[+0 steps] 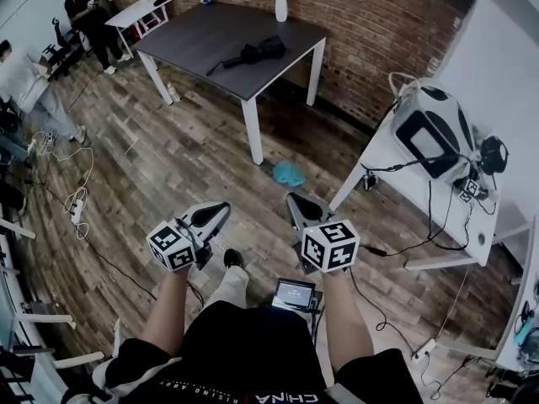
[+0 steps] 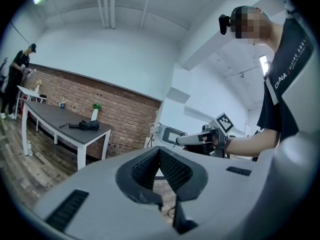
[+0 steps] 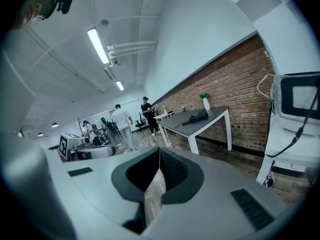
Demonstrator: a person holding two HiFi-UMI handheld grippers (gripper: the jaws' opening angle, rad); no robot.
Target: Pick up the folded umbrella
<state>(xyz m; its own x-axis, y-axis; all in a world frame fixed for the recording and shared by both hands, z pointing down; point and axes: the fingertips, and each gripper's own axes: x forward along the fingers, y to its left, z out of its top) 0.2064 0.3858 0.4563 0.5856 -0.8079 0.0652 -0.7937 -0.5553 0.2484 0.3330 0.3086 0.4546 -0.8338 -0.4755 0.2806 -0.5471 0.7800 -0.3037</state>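
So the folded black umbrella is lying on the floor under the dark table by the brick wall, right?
Not quite. The folded black umbrella lies on top of the dark table by the brick wall, not on the floor under it. The head view shows it resting on the tabletop.

The folded umbrella (image 1: pixel 253 55), black and bundled with a thin strap trailing from one end, lies flat on the dark tabletop (image 1: pixel 202 28). It is well ahead of the left gripper (image 1: pixel 217 212) and right gripper (image 1: pixel 296 202), touching neither.
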